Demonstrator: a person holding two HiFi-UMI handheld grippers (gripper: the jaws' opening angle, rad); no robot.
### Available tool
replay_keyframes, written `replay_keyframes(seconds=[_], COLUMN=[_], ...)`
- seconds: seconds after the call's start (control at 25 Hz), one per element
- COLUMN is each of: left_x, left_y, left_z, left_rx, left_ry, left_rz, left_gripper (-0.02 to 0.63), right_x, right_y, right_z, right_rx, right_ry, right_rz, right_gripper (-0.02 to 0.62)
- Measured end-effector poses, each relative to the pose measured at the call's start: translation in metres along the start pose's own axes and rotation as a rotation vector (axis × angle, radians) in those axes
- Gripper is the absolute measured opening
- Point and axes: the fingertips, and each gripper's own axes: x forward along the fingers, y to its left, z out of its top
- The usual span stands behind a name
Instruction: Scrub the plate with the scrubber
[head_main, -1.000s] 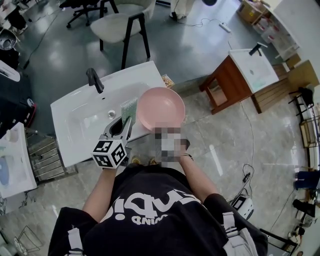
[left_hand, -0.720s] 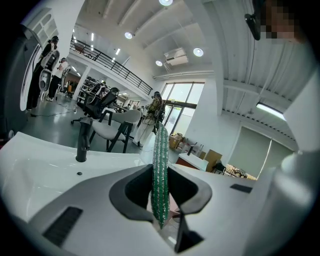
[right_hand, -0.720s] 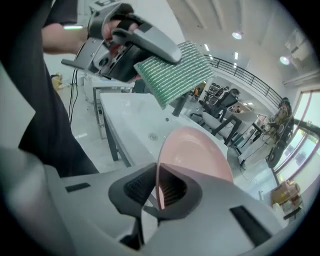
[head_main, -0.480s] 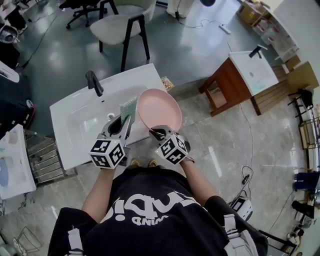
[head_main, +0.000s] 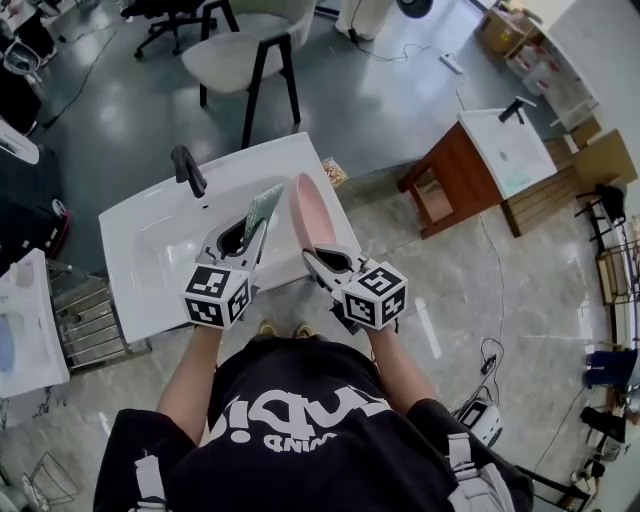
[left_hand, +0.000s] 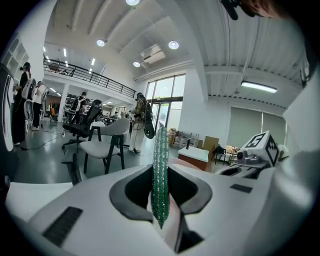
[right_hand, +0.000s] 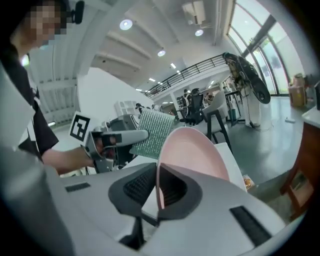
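Over the white sink (head_main: 150, 250), head view: L gripper (head_main: 252, 235) has its jaws pinched on the green scrubber (head_main: 263, 204), which sticks up and fwd from the tips, tilted. R gripper (head_main: 322, 262) has its jaws clamped on the near rim of the pink plate (head_main: 311, 212). The plate stands nearly on edge, its hollow side turned toward the scrubber. Scrubber and plate sit just beside each other above the sink's right end; can't tell from here if they touch. A black faucet (head_main: 187, 166) stands at the sink's far side, left of both. A white chair (head_main: 243, 45) is beyond the sink, and a wooden cabinet (head_main: 455, 175) w/ a 2nd basin is off to the right, well apart.

L gripper view: jaws closed tight on the scrubber, seen edge-on as a thin green strip rising straight up btwn the pads. R gripper shows at the right edge. People (left_hand: 27, 100) stand far back at left.

R gripper view: jaws nearly together, w/ the plate's thin rim nipped btwn the pads. The plate rises up and right from them. The scrubber's studded flat face is just left of the plate's upper edge, w/ L gripper and the left hand (right_hand: 70, 159) behind it.
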Motion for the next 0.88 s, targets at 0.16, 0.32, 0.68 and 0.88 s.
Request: replay_keyframes(seconds=[0.16, 0.32, 0.68, 0.88], left_x=[0.005, 0.011, 0.017, 0.025], left_y=[-0.008, -0.021, -0.033, -0.028], left_z=[0.013, 0.017, 0.017, 0.015], left_rx=[0.079, 0.155, 0.361, 0.473], left_ry=[-0.009, 0.011, 0.05, 0.091], left_rz=[-0.017, -0.048, -0.013, 0.011], left_gripper=[0.086, 0.086, 0.086, 0.086], right_x=[-0.009, -0.011, -0.007, -0.002], right_y=[0.006, 0.01, 0.017, 0.027], right_z=[0.014, 0.016, 0.022, 0.022], right_rx=[0.124, 0.165, 0.244, 0.226], right_ry=[-0.067, -0.078, -0.112, -0.088], right_rz=[0.052, 0.071, 0.133, 0.175], right_gripper=[0.032, 0.032, 0.032, 0.034])
